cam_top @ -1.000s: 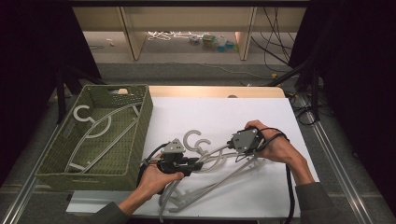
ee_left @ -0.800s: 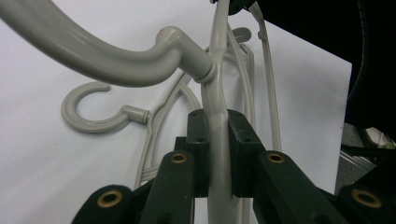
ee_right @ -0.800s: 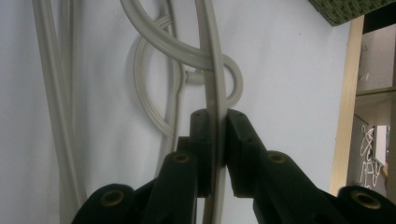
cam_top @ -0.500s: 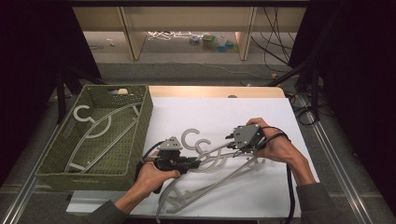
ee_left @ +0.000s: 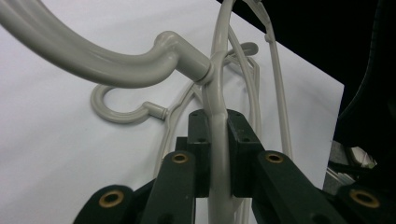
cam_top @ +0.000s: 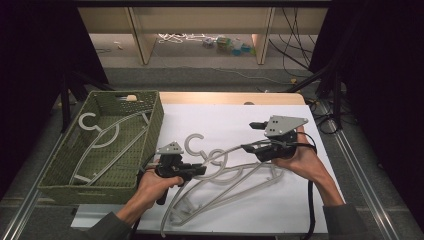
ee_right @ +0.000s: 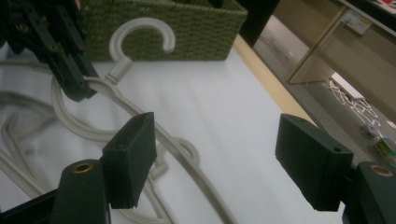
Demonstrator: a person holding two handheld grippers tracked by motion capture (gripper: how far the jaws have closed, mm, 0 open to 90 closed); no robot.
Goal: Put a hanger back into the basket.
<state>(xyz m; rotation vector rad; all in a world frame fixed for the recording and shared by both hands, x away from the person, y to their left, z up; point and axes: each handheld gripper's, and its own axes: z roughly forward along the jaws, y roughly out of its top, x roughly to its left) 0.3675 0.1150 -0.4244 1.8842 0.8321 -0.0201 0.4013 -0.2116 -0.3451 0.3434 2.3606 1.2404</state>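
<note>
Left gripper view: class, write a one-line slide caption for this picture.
The left gripper, jaws shut on a grey hanger just below its hook, above the white table.

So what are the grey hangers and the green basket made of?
The hangers look like moulded plastic: pale grey, smooth, rounded tubes with a slight sheen, clearest on the one the left tool clamps. The basket looks woven, maybe plastic or dyed wicker; its olive walls show a matt, ribbed weave, but the pictures leave the material open.

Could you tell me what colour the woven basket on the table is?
Olive green basket, clearest in the high view.
</note>
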